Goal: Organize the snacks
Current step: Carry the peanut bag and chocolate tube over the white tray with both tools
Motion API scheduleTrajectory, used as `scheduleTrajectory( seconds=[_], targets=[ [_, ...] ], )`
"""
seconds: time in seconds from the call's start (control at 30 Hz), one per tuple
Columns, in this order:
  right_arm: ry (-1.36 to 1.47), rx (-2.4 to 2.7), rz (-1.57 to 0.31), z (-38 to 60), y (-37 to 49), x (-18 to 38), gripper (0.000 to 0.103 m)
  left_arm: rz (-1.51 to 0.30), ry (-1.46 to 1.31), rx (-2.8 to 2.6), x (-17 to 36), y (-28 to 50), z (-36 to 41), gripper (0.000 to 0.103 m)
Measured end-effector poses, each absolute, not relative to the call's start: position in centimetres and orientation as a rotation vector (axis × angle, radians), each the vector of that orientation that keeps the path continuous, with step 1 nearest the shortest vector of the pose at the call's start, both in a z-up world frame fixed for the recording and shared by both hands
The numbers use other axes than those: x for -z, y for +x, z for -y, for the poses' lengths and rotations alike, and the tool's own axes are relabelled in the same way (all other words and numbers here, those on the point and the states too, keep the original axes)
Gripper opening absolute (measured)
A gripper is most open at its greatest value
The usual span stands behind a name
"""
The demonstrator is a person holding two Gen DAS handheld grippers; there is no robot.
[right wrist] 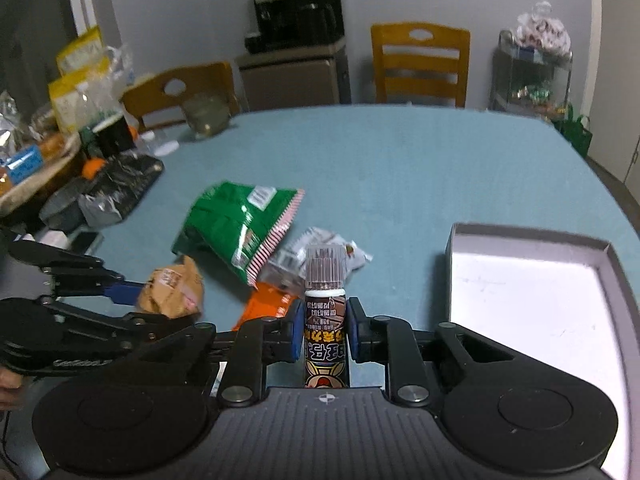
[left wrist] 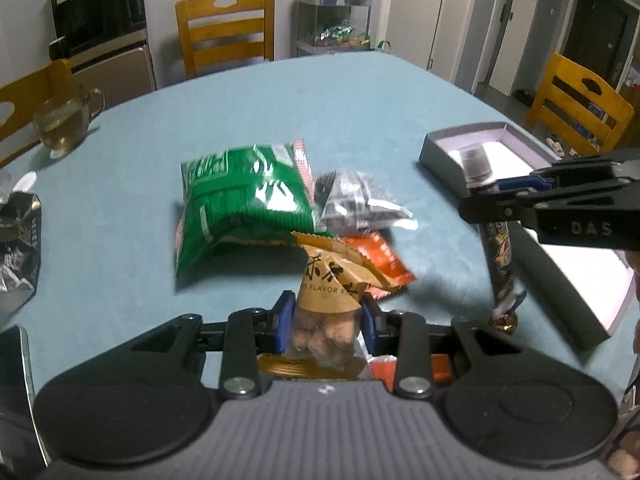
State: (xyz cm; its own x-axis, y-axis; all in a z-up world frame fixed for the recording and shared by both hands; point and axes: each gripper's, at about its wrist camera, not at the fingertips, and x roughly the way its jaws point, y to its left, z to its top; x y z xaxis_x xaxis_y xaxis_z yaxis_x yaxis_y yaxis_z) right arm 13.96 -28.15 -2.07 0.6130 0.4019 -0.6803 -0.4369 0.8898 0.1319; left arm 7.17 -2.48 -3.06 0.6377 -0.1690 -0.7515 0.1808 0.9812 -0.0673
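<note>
Blue-clothed desk (right wrist: 400, 168): left tongs (left wrist: 326, 318) clamped on soft, crushable brown snack packet (left wrist: 332, 284); right tongs (right wrist: 323, 330) clamped mid-body on rigid, likely slippery candy tube (right wrist: 325, 320).

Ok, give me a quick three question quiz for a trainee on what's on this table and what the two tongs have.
1. True or false: the left tongs are shut on a brown paper snack packet.
2. Multiple choice: what do the right tongs hold? A) the green bag, B) a slim tube with a clear cap, C) the orange packet.
3. Short answer: what lies inside the open box on the table?

Key
1. True.
2. B, the slim tube is clamped; the green bag and orange packet lie on the table.
3. Nothing visible; its white floor is bare.
</note>
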Motion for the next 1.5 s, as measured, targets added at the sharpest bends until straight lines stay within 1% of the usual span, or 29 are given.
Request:
scheduleTrajectory(
  seconds=[0.6,1.0,1.5],
  targets=[
    [-0.009,-0.454,-0.650,30.2,12.5,-1.9,0.023,-0.782,0.033,0.248,-0.6,7.7,6.0,0.031],
    [0.015,-0.353,-0.634,33.5,11.7,-2.4,0.023,-0.763,0.064,0.346,-1.7,8.5,10.1,0.031],
    [0.038,-0.190,-0.661,38.6,8.9,-1.9,0.023,-0.762,0.103,0.540,-1.6,9.3,17.2,0.031]
  ],
)
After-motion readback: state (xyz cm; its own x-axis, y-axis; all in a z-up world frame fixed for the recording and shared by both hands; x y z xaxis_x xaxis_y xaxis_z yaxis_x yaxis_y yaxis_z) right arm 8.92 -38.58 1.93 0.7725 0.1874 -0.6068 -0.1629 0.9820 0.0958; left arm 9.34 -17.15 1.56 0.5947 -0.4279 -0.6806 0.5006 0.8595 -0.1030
